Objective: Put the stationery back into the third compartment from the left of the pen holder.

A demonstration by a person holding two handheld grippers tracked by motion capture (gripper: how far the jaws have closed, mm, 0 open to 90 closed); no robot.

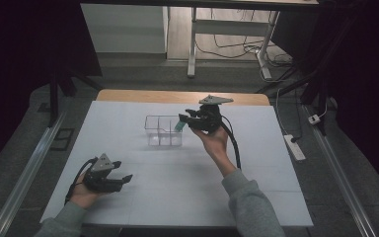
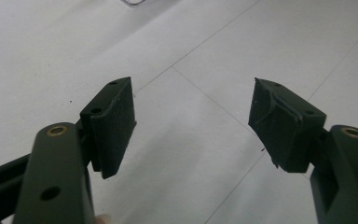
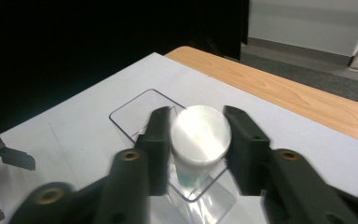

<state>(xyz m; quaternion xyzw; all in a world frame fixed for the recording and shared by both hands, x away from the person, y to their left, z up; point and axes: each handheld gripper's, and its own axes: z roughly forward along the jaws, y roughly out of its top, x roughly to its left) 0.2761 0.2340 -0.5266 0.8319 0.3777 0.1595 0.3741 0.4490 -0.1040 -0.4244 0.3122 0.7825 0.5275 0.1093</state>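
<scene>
Left gripper (image 1: 124,178): nearest you, low at the left of the high view, resting in your left hand (image 1: 85,193) on the white table cover (image 1: 187,192). In its own view, its two black pads (image 2: 114,123) stand well apart with only bare cover between them; you grip nothing with it.

Right gripper (image 1: 183,117): your right hand (image 1: 215,140) holds it up over the middle of the table, tilted toward the clear box (image 1: 163,131).

Right jaws: in the right gripper view they stand on either side of the bottle's white cap (image 3: 199,134), the left pad right at the cap's edge, the right pad with a thin gap showing. You are not pressing the cap; it merely sits between them.

Bottle: a small pale green bottle (image 1: 179,123) with a round white cap, tilted, its lower end inside the right-hand part of the clear box.

Clear box: transparent, with dividers, standing on the cover at mid-table, well apart from your left gripper.

Table: a wooden edge (image 1: 182,96) shows beyond the far side of the white cover.

Behind: grey floor, white desk legs (image 1: 192,49) and a power strip (image 1: 294,147) to the right.
</scene>
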